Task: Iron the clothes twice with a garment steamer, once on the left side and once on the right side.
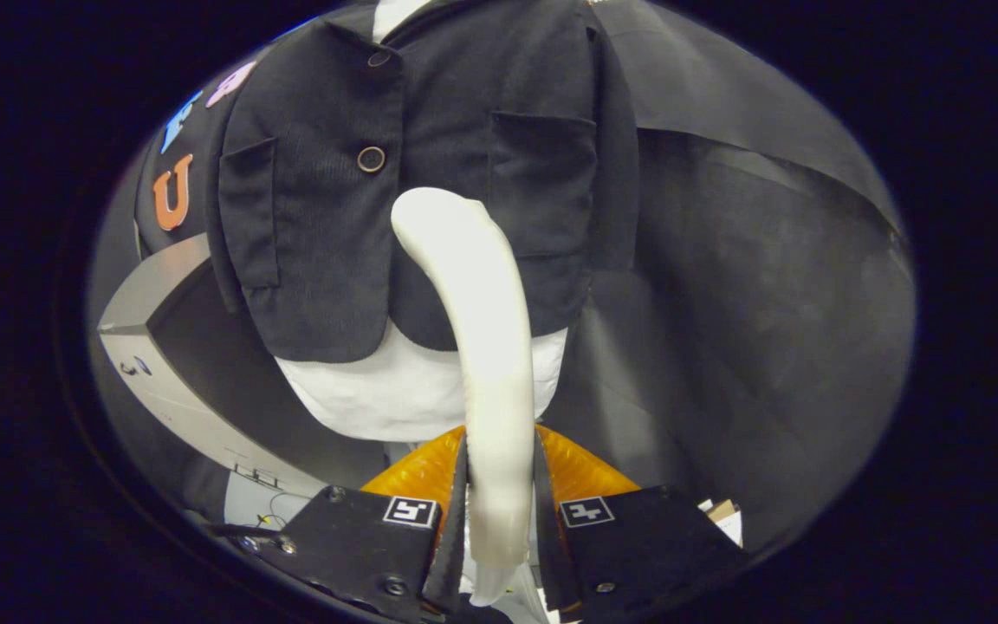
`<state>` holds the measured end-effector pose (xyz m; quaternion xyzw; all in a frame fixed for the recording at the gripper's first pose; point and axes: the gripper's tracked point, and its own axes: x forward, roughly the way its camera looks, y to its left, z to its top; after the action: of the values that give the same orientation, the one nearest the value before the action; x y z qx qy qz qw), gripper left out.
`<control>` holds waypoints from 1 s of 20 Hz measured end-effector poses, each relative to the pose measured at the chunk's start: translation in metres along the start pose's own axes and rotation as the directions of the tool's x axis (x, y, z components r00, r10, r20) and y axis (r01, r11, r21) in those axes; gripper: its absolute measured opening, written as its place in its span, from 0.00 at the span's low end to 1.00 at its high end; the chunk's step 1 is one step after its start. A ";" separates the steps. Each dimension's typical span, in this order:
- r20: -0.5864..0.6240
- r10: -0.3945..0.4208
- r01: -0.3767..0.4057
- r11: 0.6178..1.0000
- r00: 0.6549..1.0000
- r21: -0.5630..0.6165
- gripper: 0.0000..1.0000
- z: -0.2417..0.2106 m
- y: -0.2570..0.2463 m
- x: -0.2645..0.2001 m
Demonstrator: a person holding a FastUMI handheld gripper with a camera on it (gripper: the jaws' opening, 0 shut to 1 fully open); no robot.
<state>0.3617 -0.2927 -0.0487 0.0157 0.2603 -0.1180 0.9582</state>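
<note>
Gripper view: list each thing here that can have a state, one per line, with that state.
Gripper: shut, both fingers pressing on the steamer's handle.
Garment steamer: held, its head raised against the jacket front near the lower button.
Jacket: on a white mannequin torso, buttoned at the two buttons in view, hanging flat.
Jacket pockets: flat; whether they are open I cannot tell.

One claw (499, 485) clamped on one white steamer (477, 347), one dark jacket (430, 173), two buttons (371, 159), two chest pockets (542, 182), one white mannequin torso (404, 390)
</note>
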 end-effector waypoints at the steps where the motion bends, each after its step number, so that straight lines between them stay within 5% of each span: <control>1: 0.001 0.007 -0.007 1.000 1.000 0.004 0.38 -0.002 -0.001 0.000; 8: -0.015 -0.003 0.005 0.995 1.000 0.098 0.39 -0.064 -0.003 -0.037; 15: 0.045 -0.076 0.067 0.984 0.996 0.166 0.38 -0.139 0.037 -0.165; 20: 0.048 -0.024 0.016 0.985 0.999 0.170 0.39 -0.183 0.102 -0.253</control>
<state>0.0834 -0.1219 -0.0827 0.0914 0.2256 -0.1497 0.9583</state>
